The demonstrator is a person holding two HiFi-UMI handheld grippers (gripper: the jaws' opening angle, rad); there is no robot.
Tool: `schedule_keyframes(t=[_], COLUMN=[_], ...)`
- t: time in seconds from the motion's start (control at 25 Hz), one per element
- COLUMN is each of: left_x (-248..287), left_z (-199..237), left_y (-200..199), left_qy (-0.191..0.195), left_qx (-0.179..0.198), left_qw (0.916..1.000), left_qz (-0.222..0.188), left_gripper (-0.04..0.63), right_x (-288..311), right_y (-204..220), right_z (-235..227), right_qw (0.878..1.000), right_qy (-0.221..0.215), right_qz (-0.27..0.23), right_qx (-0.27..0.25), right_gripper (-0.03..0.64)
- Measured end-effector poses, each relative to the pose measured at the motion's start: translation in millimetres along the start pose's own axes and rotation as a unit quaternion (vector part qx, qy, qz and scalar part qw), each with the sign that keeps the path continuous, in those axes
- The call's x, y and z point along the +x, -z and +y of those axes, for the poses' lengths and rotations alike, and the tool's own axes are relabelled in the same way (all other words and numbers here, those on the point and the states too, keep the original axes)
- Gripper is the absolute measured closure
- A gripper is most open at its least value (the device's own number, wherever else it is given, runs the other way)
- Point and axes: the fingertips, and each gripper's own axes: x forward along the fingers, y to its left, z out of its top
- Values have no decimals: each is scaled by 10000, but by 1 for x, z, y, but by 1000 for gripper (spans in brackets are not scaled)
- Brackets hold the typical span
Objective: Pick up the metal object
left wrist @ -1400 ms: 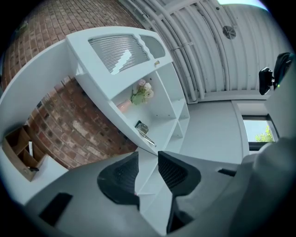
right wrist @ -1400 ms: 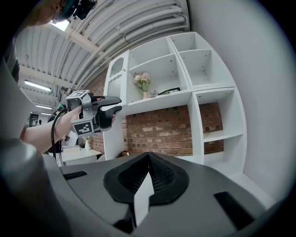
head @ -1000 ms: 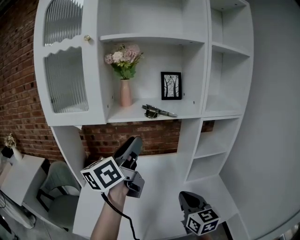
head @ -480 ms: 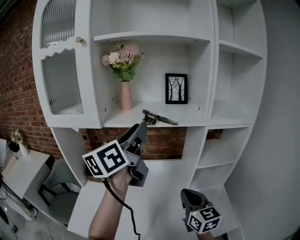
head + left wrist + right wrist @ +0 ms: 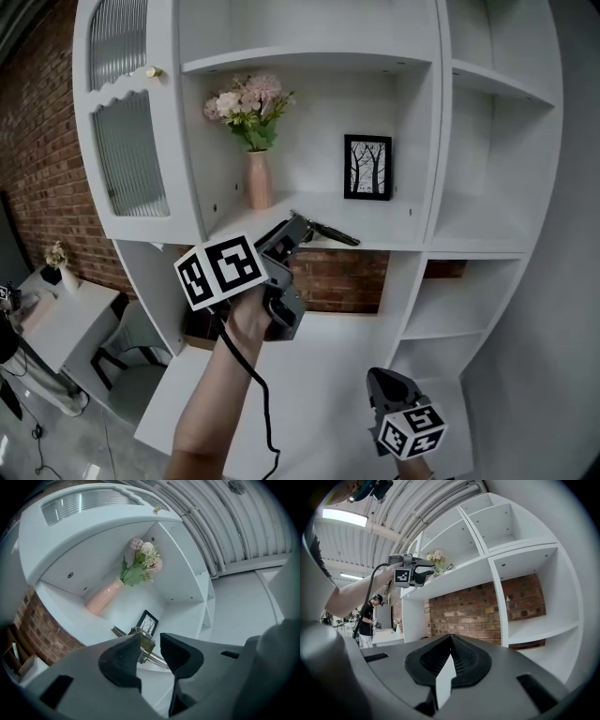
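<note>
Holding our left gripper (image 5: 296,227), jaws apart, at the shelved metal object (image 5: 328,232), we haven't gripped it; right gripper (image 5: 450,660) closed, empty.

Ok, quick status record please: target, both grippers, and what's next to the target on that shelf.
target: metal object, lying on the white shelf
left gripper: jaws apart, object's near end in the gap, not closed on it
right gripper: jaws together, empty, held low
neighbours: pink vase left of object, framed picture behind it

metal object (image 5: 328,232), slim rod w/ chunky head, lies flat on shelf (image 5: 398,225) nr front edge.
</note>
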Motion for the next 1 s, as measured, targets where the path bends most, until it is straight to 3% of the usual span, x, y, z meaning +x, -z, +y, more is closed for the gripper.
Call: schedule_keyframes(t=[0.24,0.44,0.64,1.0], left_x=[13,26,34,28], left_z=[5,7,12,14], left_y=[-4,-4,1,1], left_qy=[-378,-442,-678,-649], left_qx=[-243,-769,-928,-1378], left_qw=[9987,9946,9903,9866], left_qz=[232,540,783,590], left_gripper=[482,482,482,532], right_x=[2,0,-2,-2], right_y=[0,1,-1,-3], right_z=[-8,-11,-17,-23], right_qw=[9998,9993,9989,9983], right_qy=[-212,-372,-447,-559], right_qz=[-11,-1,-35,-62], right_qx=[36,82,117,157], right_gripper=[612,612,612,612])
